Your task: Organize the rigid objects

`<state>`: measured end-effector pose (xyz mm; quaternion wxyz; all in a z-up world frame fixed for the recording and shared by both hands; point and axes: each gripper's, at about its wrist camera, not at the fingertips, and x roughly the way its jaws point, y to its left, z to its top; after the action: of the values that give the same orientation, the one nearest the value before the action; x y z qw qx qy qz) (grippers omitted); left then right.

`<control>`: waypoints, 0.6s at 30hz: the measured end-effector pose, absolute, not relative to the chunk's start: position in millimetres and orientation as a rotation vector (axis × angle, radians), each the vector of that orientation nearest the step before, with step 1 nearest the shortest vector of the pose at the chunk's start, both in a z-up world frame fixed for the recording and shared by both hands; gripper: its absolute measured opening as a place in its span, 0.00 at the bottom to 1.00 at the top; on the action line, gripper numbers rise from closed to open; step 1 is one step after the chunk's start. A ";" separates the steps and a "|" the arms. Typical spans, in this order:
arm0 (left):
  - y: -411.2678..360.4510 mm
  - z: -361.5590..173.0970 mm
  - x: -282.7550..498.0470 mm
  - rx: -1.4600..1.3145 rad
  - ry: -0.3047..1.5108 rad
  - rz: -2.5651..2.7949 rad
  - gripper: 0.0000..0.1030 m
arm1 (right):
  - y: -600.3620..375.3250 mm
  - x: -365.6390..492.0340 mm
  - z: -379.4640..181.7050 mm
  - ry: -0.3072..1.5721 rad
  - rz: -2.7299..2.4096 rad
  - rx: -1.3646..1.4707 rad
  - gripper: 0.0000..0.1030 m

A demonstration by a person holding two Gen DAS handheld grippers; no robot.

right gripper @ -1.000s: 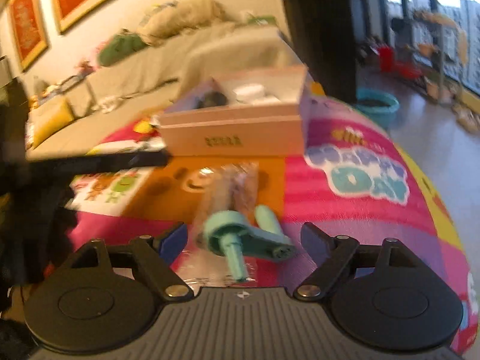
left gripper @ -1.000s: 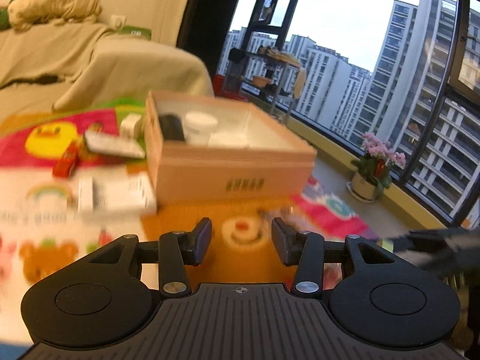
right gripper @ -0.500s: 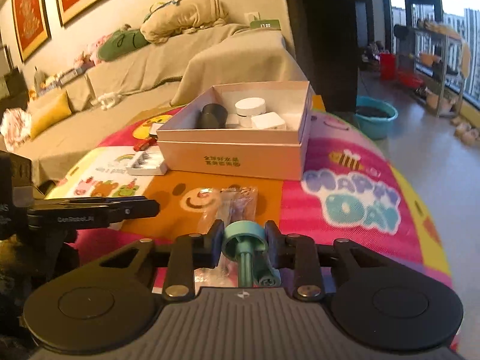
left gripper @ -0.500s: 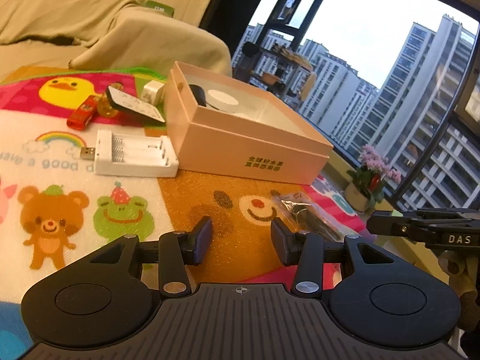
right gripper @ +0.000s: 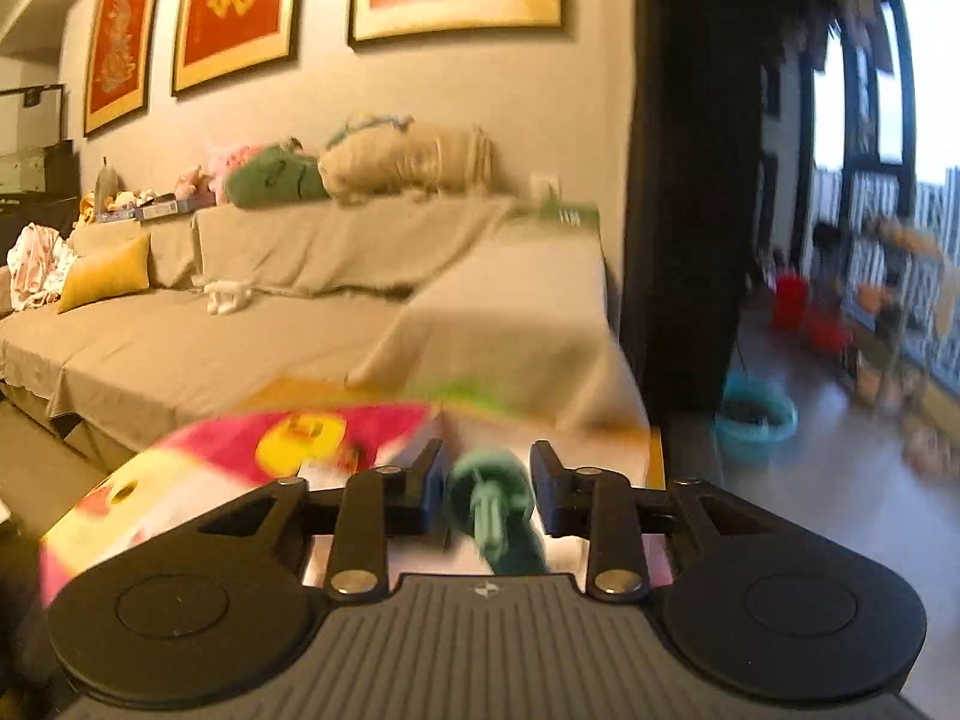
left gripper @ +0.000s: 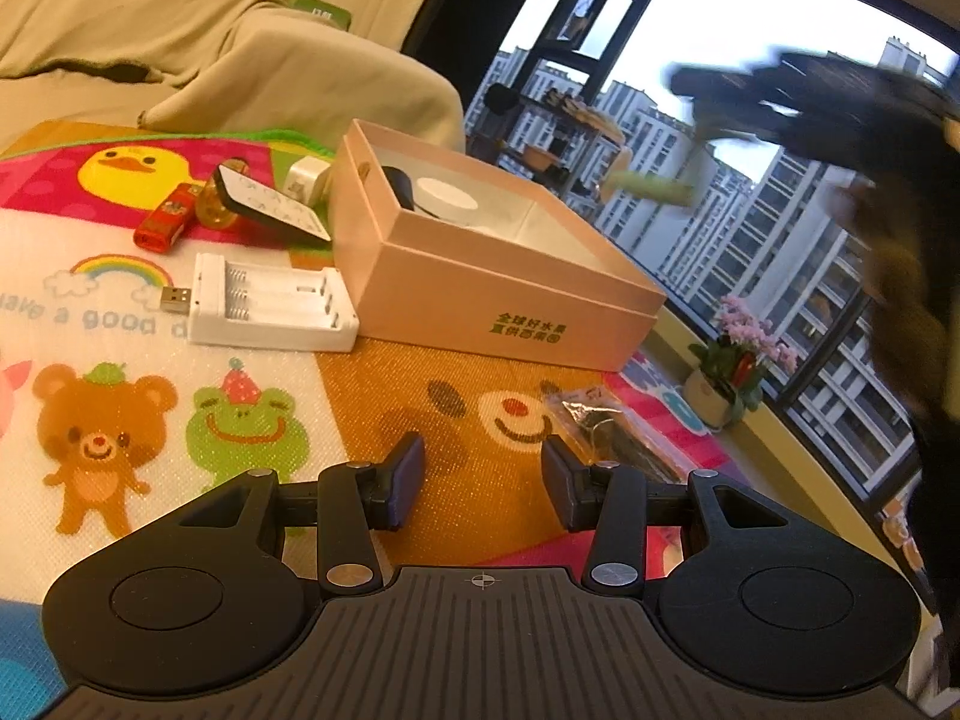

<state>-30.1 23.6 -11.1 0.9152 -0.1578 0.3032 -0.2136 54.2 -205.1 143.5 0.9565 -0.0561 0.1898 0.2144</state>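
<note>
The left claw (left gripper: 483, 483) hovers low over the cartoon-print play mat (left gripper: 150, 420), jaws moderately parted and empty. Just beyond its right finger lies a clear plastic bag of dark parts (left gripper: 606, 426). Farther left sits a white battery charger with a USB plug (left gripper: 270, 303), and beside it the open pink cardboard box (left gripper: 480, 294). The right claw (right gripper: 487, 495) has just been opening a little; the teal plastic knob with a stem (right gripper: 492, 501) sits between its jaws, though whether the pads press it is unclear amid blur, above the mat near the box
</note>
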 end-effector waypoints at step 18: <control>88.0 22.7 72.1 -0.187 0.651 -0.262 0.46 | -216.8 0.2 13.0 0.633 0.355 -0.014 0.72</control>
<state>72.1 88.0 22.7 0.9347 -0.0915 0.3186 -0.1280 0.2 -216.8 13.0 0.9349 -0.0069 0.3095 0.1737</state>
